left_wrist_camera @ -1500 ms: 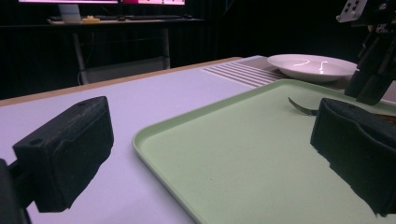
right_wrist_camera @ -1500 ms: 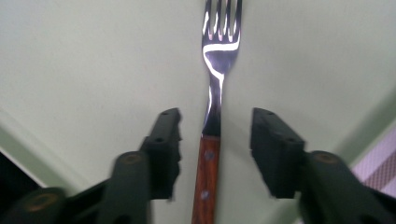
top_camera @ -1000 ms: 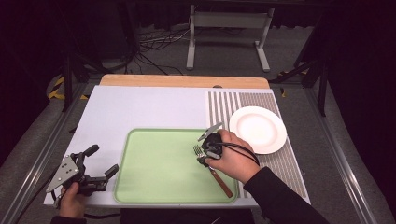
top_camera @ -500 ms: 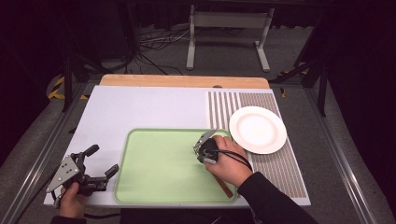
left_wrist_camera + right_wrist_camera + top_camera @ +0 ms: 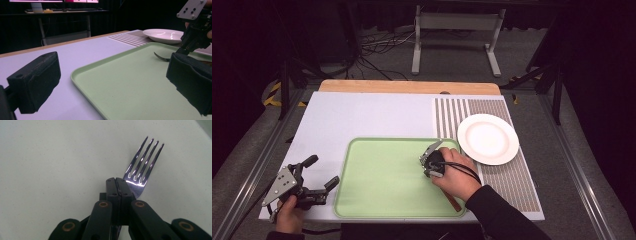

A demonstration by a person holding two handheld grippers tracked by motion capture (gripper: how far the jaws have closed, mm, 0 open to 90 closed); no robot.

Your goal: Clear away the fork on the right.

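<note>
One fork (image 5: 141, 173) is clamped in the right gripper (image 5: 432, 162), whose jaws are clenched on its neck just below the four tines. In the right gripper view the tines point up and slightly right, away from the jaws, and the handle runs back under the gripper, hidden there. From the high view the fork's long axis runs from the tray's middle toward its near right corner, where a brown handle end pokes out beneath the right hand (image 5: 457, 177); the tines themselves are hard to make out there. In the left gripper view only the curved tip of the fork shows, low over the tray.

There is one green tray (image 5: 377, 200) on the counter (image 5: 362, 117), and one white plate (image 5: 488, 138) sitting off to the tray's right on a striped mat (image 5: 512, 185). The left gripper (image 5: 317, 177) rests near the counter's left front corner, just beside the tray, its jaws spread wide with nothing between them.
</note>
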